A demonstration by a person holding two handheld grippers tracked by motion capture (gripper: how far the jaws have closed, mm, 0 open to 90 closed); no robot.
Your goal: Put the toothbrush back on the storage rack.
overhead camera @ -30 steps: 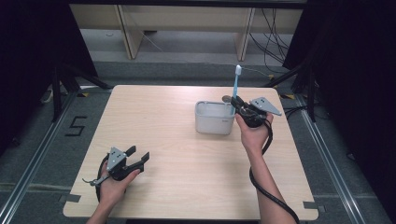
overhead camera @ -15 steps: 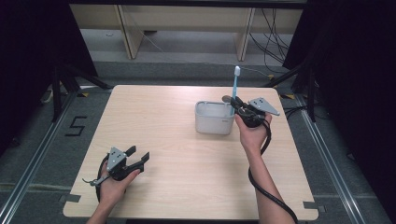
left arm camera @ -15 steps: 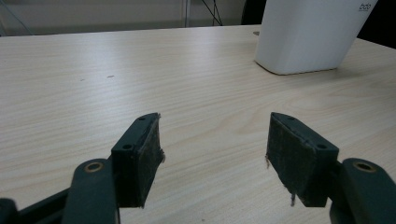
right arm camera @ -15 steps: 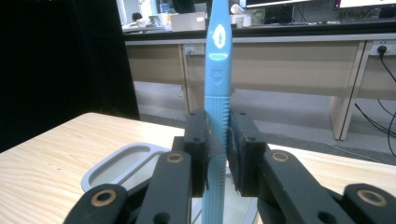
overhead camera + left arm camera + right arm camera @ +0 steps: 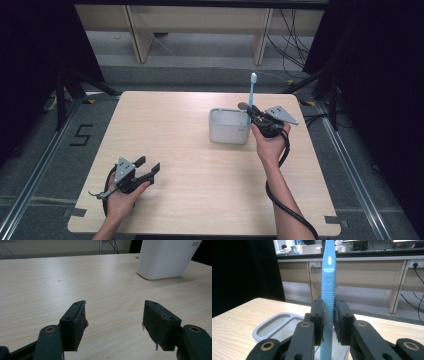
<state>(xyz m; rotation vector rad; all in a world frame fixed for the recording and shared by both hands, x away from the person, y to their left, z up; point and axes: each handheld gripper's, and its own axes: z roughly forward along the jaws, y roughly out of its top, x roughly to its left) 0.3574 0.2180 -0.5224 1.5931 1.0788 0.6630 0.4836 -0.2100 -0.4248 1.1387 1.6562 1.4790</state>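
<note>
Pale wood-grain bench (image 5: 200, 150), with the left gripper (image 5: 148, 169) resting near its front-left edge — jaws spread wide, nothing between them, well apart from the white holder (image 5: 229, 127). Farther back, toward the right side, the right gripper (image 5: 327, 322) just beside that holder's right wall, clenched on a blue toothbrush (image 5: 250, 100) — handle upright, lower end down at the holder's rim, white head well above it. Beyond the holder, wooden furniture legs and dark floor.
</note>
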